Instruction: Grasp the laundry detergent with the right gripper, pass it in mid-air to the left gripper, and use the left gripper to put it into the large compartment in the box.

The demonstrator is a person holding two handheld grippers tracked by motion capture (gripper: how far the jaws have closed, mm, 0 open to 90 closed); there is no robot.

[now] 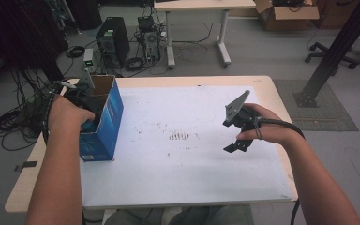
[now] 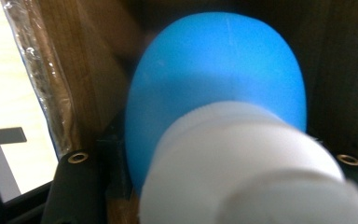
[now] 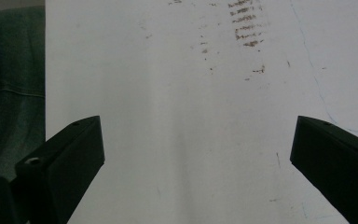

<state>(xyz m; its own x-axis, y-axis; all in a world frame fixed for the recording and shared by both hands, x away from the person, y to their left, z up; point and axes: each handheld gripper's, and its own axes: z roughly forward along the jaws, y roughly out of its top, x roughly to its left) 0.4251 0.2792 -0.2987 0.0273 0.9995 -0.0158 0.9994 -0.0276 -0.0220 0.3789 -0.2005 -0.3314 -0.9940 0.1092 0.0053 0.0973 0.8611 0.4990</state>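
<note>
An open blue cardboard box [image 1: 104,119] stands on the left side of the white mat [image 1: 183,173]. My left gripper [image 1: 87,115] reaches into it from the left. In the left gripper view the brown inner walls [image 2: 340,70] surround a round blue object [image 2: 214,70] with a white cylindrical end [image 2: 242,158]. My left gripper [image 2: 214,161] is shut on that object, one jaw pressed against each side. At the right, my right gripper [image 1: 229,136] hovers above the mat. Its jaws [image 3: 196,149] stand wide open with nothing between them.
Faint brown marks [image 1: 179,136] dot the middle of the mat. The wooden table [image 1: 28,187] shows around the mat. On the floor beyond are a computer tower [image 1: 112,40], tangled cables [image 1: 9,122], a second table [image 1: 197,5], and a black post [image 1: 328,56].
</note>
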